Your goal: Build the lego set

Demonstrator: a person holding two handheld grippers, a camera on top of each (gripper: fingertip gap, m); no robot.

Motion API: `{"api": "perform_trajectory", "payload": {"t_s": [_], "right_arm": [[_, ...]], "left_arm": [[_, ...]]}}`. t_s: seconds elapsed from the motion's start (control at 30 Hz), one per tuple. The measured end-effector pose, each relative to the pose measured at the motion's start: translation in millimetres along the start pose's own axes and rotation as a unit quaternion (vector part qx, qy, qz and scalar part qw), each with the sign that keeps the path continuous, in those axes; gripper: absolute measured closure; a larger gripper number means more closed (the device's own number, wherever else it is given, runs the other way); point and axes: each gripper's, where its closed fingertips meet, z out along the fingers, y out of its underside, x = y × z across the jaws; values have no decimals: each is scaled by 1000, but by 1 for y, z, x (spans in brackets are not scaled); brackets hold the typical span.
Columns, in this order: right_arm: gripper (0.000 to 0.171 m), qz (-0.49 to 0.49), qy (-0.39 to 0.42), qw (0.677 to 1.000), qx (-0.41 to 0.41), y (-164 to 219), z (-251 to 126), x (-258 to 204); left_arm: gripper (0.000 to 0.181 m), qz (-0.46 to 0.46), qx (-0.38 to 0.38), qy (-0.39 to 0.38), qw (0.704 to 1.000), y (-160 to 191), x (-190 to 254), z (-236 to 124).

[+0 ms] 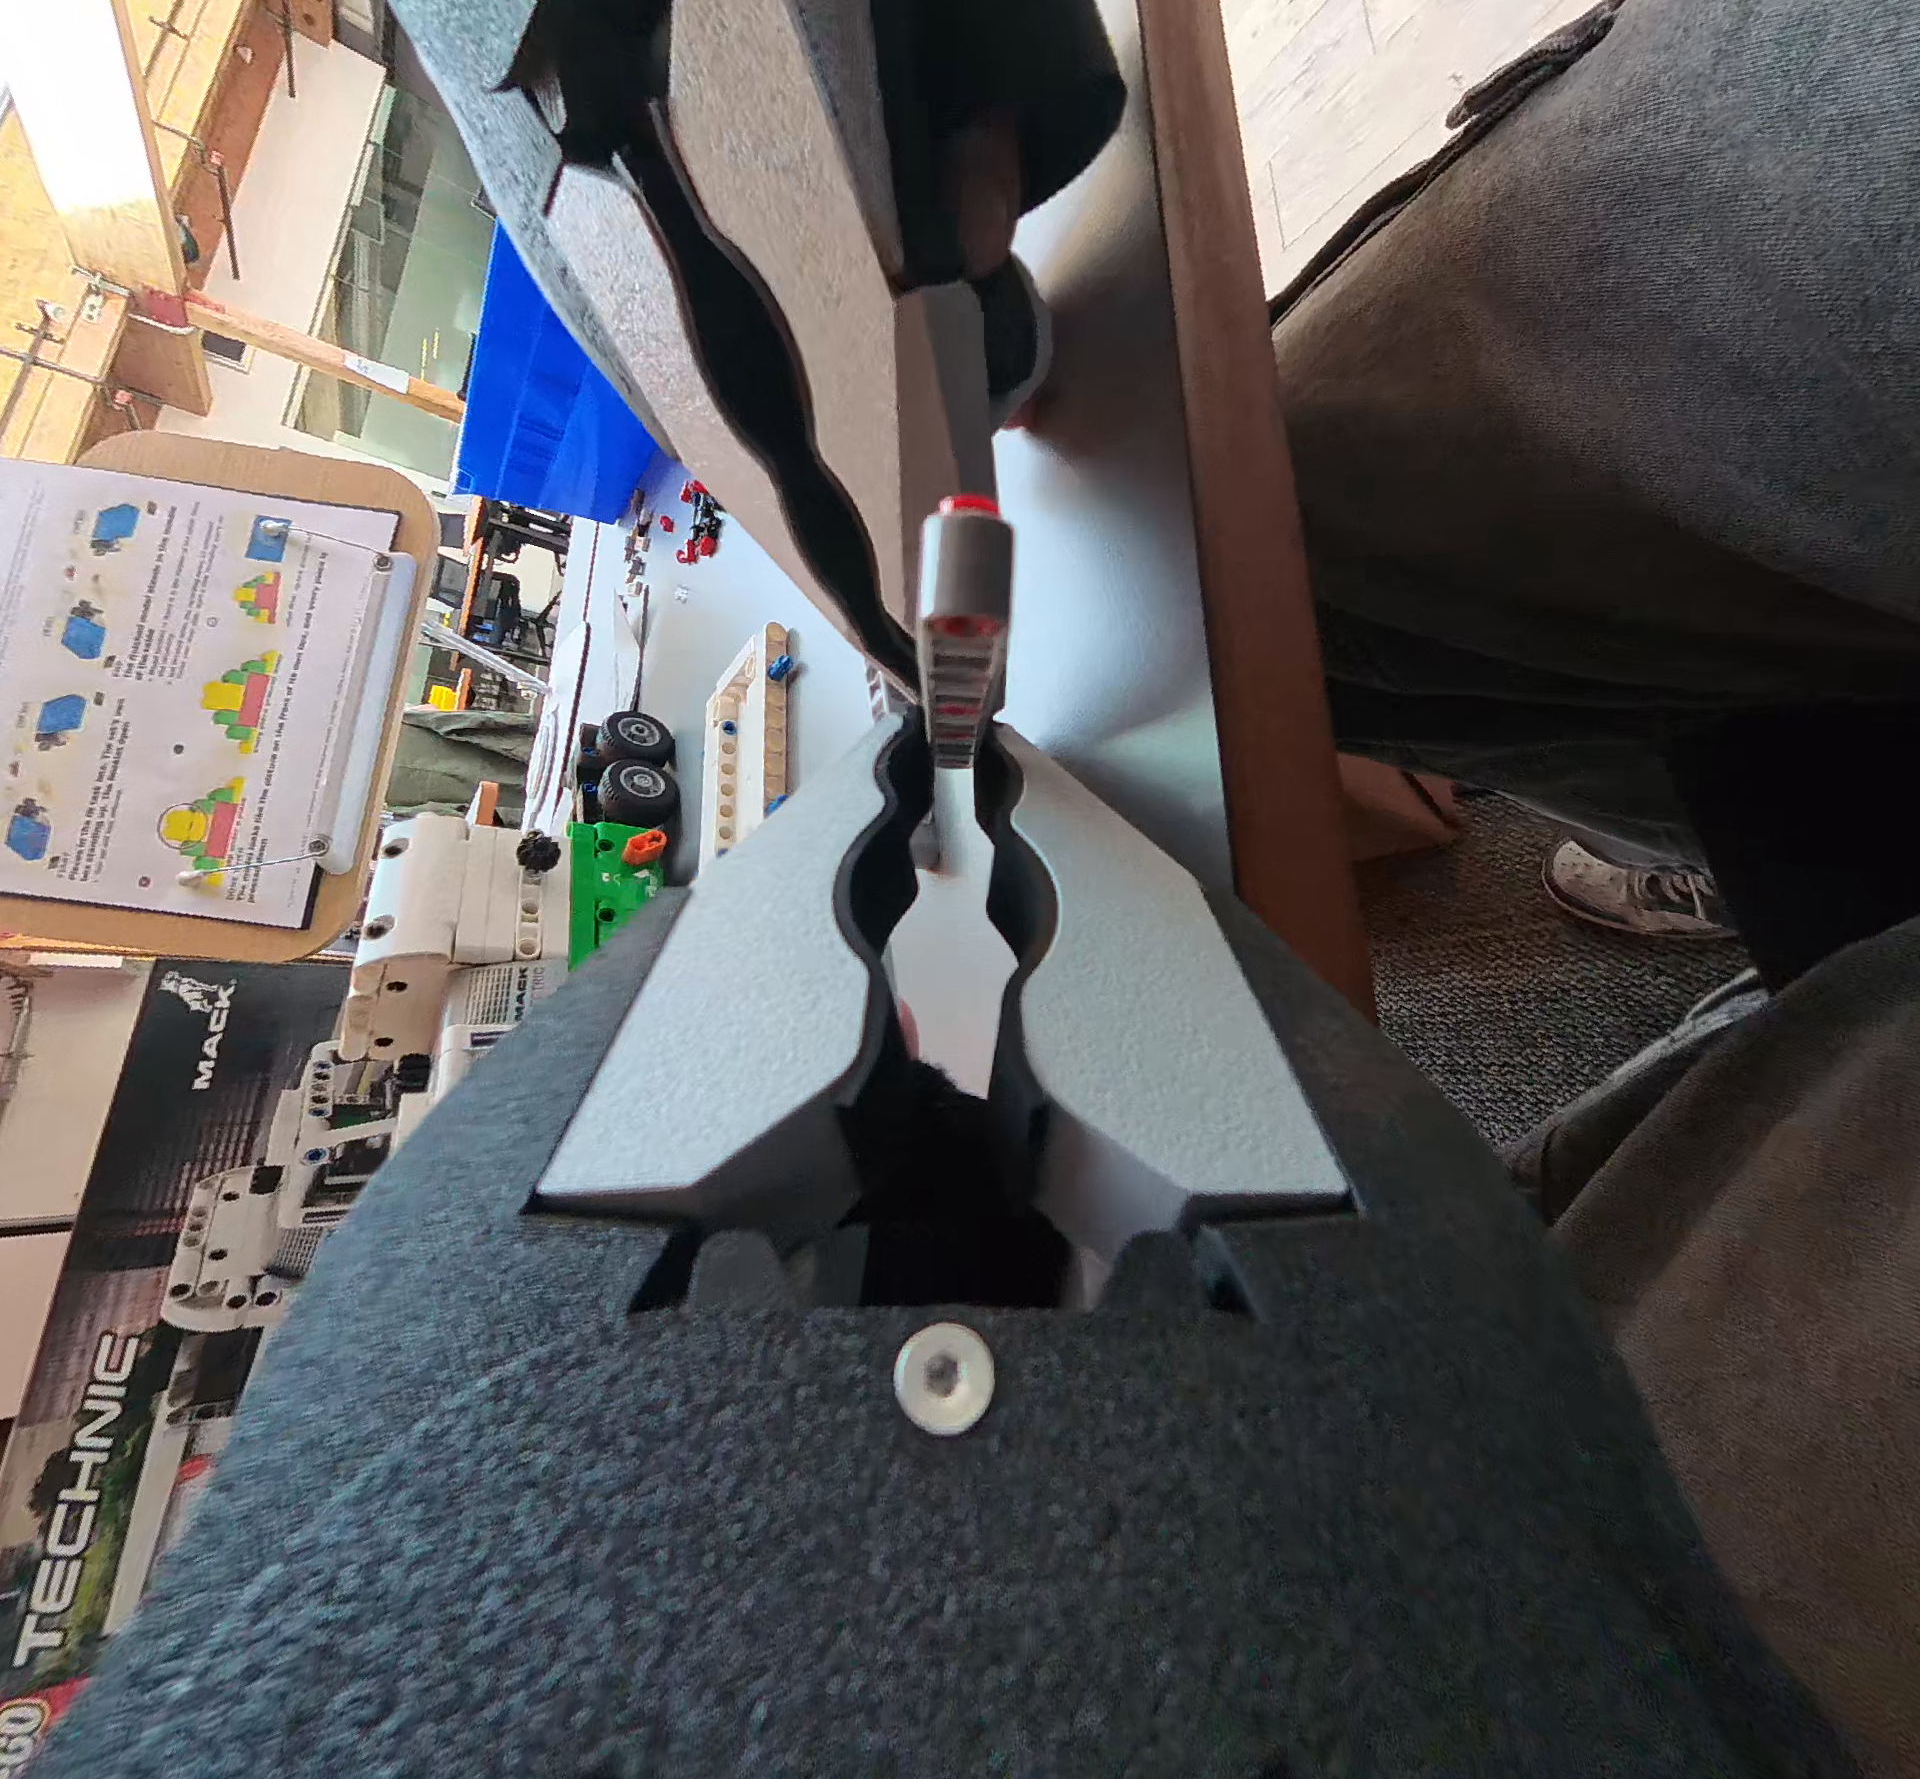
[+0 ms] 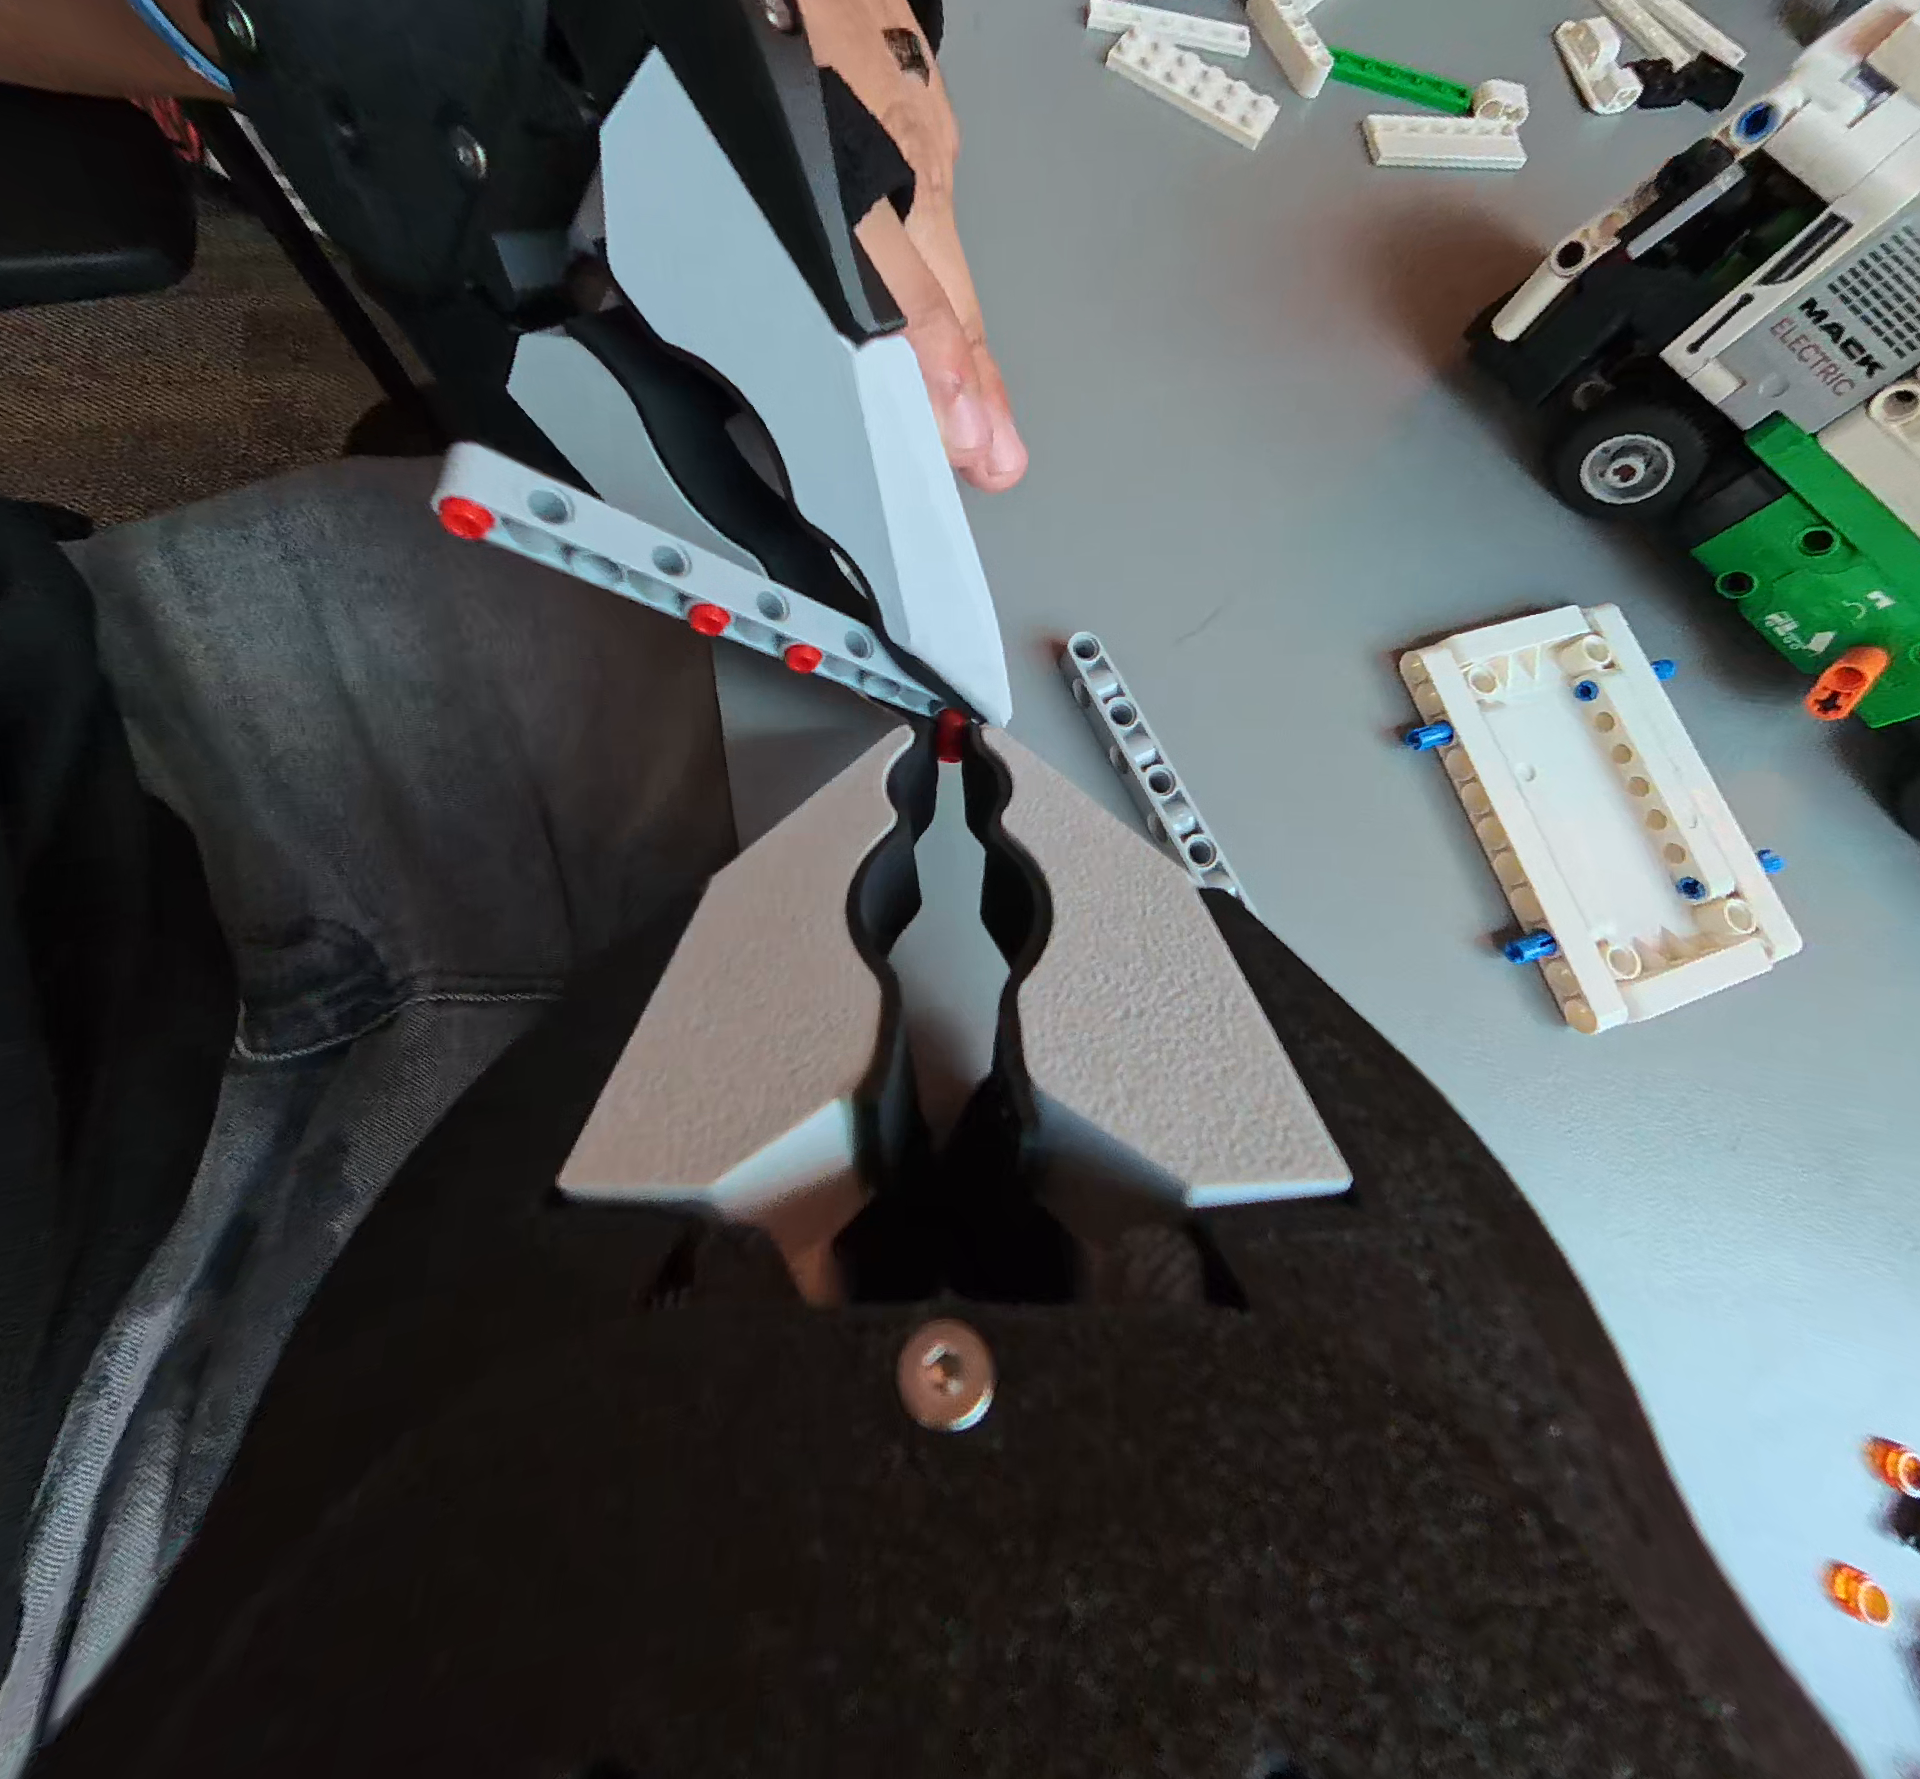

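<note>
Beam [image 1: 964, 649], grey with red pins, is the work item and the landmark throughout.

Left wrist view: left gripper [image 1: 961, 753] is clamped on the beam's near end; the beam runs away from it, foreshortened. Right gripper [image 1: 904, 659] closes in from above, its tips meeting the beam beside the left's. Table edge [image 1: 1236, 503] runs just right of the beam; trouser legs lie beyond it. Truck [image 1: 488, 888] and white panel [image 1: 748, 742] sit well left of the beam.

Right wrist view: right gripper [image 2: 948, 742] pinches a red pin [image 2: 949, 734] at the beam's [image 2: 665, 576] end, where the left gripper [image 2: 935, 690] grips it. Beam overhangs the lap, off the table [image 2: 1195, 399]. A second beam [image 2: 1148, 773] lies just right of it on the table.

Judgement: pin-seating step in hand; next move calls for a straight push along the hole's axis, left holding firm. Room is tight at the tips, open over the lap; a dropped pin would likely fall to the floor.
</note>
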Motion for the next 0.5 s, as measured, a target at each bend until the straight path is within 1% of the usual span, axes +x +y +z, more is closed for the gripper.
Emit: {"api": "perform_trajectory", "payload": {"t_s": [0.1,0.17,0.3,0.4,0.5], "right_arm": [[168,-13,7,1000,-3,1,2,1],[168,-4,-7,1000,0,1,1,0],[168,68,-75,995,4,-1,-1,-2],[168,94,-101,990,16,-4,-3,-4],[168,142,-149,978,39,-6,-9,-6]], "left_arm": [[175,-8,-7,6,1000,2,1,1],[175,-16,-6,12,1000,1,1,1],[175,-19,-6,7,1000,-1,0,0],[175,4,0,-16,1000,-3,-2,-3],[175,33,4,-44,998,-8,-6,-3]]}}
